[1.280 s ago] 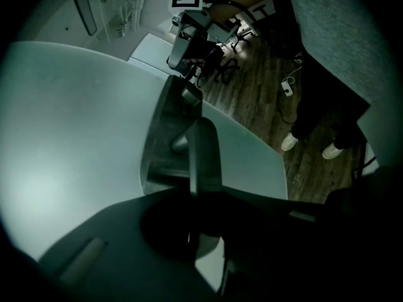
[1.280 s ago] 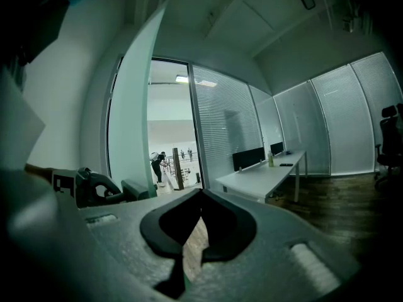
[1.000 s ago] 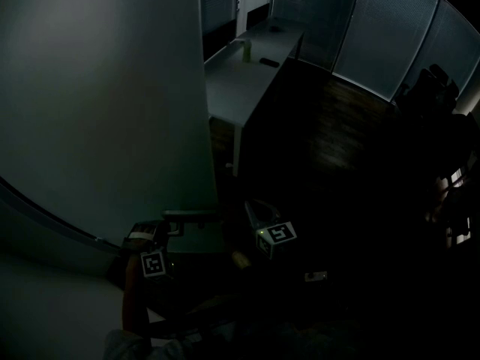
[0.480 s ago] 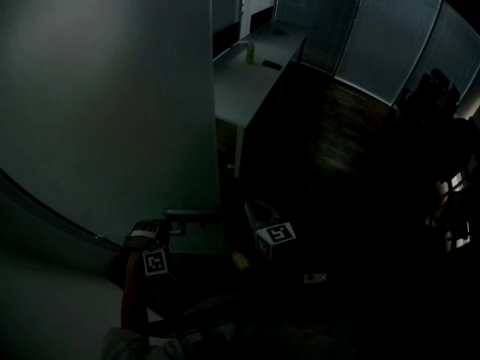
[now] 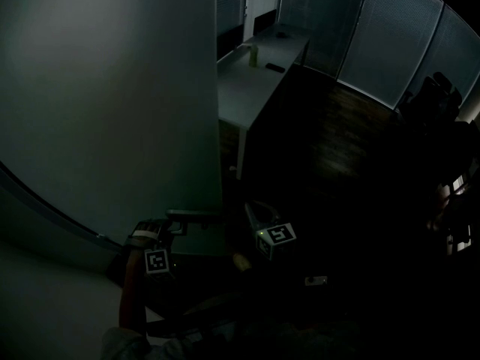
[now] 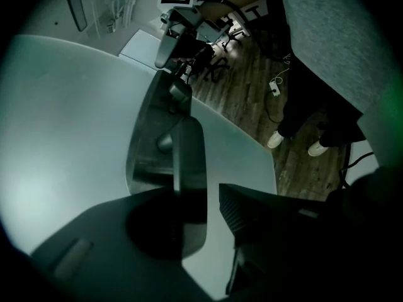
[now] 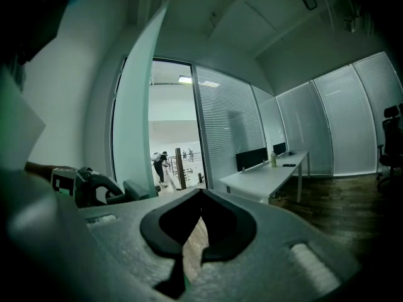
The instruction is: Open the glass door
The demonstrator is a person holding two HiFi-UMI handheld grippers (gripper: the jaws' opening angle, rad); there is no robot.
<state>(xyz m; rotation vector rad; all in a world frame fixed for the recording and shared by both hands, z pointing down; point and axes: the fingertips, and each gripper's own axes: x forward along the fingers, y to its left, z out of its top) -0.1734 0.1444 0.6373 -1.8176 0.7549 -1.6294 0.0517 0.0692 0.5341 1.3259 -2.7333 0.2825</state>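
Observation:
The frosted glass door [image 5: 112,111] fills the left of the head view, its free edge standing ajar from the dark room. My left gripper [image 5: 166,229] is at the door's metal lever handle [image 5: 193,216]. In the left gripper view the handle [image 6: 189,162] lies between the jaws of my left gripper [image 6: 201,212], which are opening. A gap shows between the handle and the right jaw. My right gripper [image 5: 255,217] hangs just right of the door edge, shut and empty [image 7: 200,194]. It faces the door [image 7: 138,106] and the doorway.
A long white desk [image 5: 255,73] with a bottle stands beyond the door edge, along walls with blinds [image 5: 390,36]. A chair [image 5: 435,88] is at the far right. A person's legs and white shoes [image 6: 296,143] stand on the wood floor behind the door.
In the head view the door's edge and the desk sit a little further right than before. Both grippers hold their places at the handle.

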